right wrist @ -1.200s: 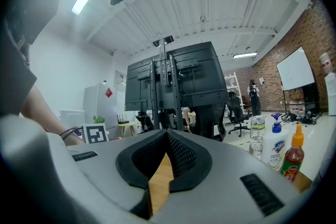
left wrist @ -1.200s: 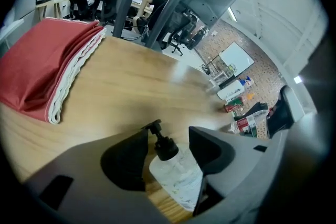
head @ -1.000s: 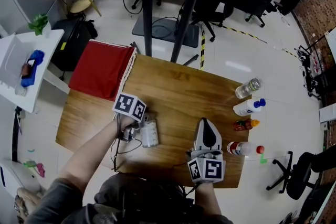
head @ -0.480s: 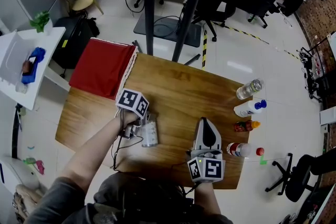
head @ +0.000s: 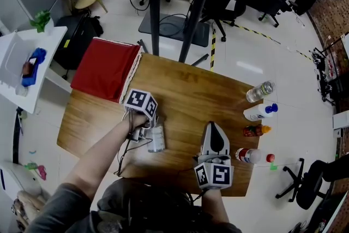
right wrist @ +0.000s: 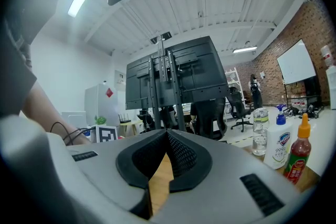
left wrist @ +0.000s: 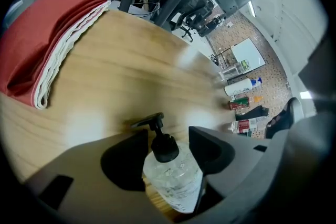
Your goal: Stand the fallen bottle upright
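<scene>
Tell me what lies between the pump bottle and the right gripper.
Only bare wooden table; the head view shows nothing between the pump bottle and the right gripper.

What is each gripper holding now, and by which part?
Left gripper: the clear plastic bottle with black pump, clamped by its shoulder below the pump. Right gripper: nothing, jaws together.

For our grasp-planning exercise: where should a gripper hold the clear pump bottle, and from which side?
Grip the pump bottle across its clear shoulders, below the black pump head, coming from the pump end, as the left gripper does: the body is broad, the nozzle thin.
</scene>
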